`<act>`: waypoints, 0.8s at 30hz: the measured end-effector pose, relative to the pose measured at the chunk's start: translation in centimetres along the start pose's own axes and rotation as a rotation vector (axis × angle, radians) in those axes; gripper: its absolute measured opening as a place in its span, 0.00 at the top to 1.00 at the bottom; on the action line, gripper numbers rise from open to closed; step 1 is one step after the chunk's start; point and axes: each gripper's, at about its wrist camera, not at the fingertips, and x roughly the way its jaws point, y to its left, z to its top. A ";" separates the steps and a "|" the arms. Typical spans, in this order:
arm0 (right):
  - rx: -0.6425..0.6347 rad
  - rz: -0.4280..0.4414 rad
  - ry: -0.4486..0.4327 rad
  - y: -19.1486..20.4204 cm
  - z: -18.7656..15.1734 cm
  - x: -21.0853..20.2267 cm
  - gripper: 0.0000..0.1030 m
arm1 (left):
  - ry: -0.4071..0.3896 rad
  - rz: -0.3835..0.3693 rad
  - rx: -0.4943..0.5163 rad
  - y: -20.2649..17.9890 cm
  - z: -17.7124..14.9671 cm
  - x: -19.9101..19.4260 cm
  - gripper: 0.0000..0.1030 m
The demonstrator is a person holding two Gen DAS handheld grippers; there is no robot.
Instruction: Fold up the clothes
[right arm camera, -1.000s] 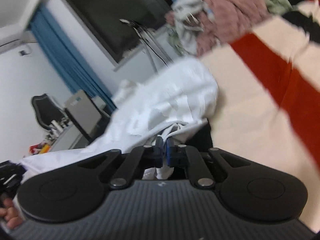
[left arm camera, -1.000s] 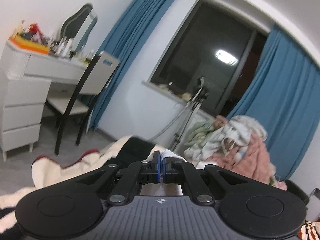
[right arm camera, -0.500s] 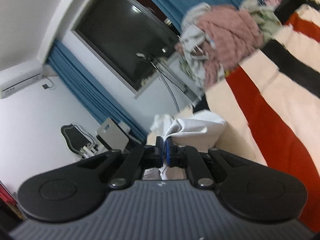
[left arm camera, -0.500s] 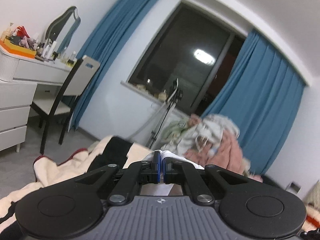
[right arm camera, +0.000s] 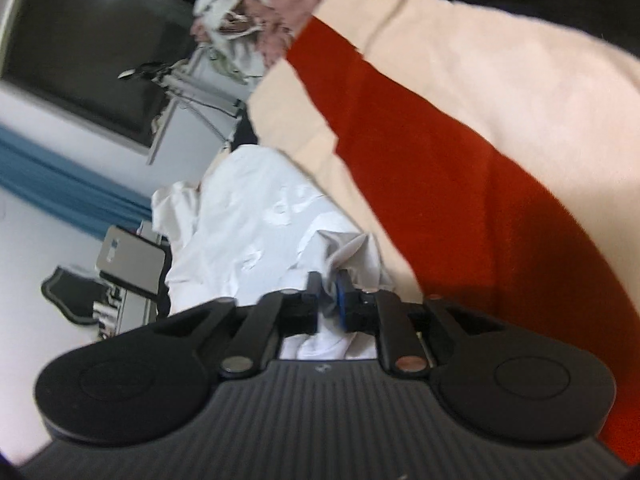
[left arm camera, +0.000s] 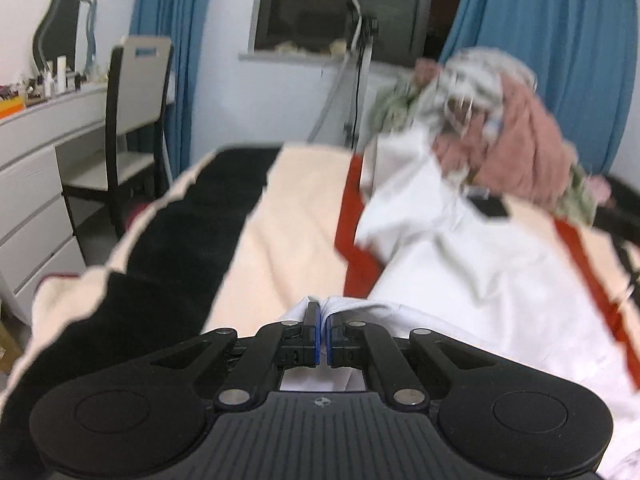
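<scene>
- White garment [left arm camera: 472, 272] lies on striped blanket [left arm camera: 280, 232], ahead of both grippers.
- Left gripper [left arm camera: 322, 322]: jaws clamped on its near hem.
- Right gripper [right arm camera: 329, 294]: jaws just opening, cloth loose between them.
- Looks light, limp, likely to slip; best gripped at hem corners.

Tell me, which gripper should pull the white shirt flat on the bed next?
Probably the left. The left gripper is shut on the white shirt's edge. The right gripper's jaws have just been opening, with cloth loose between them, so it would need to grab again first.
</scene>
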 end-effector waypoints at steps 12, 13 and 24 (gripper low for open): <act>-0.167 -0.041 -0.145 3.7 -1.9 -5.5 0.15 | -0.060 -0.034 0.130 -1.1 0.6 -6.3 0.41; -0.209 -0.052 -0.170 4.2 -2.3 -6.1 0.15 | -0.068 -0.067 0.158 -1.8 0.2 -7.3 0.41; -0.414 -0.186 -0.269 4.8 -4.7 -8.3 0.16 | -0.106 -0.349 0.711 -14.1 -7.7 -10.0 0.43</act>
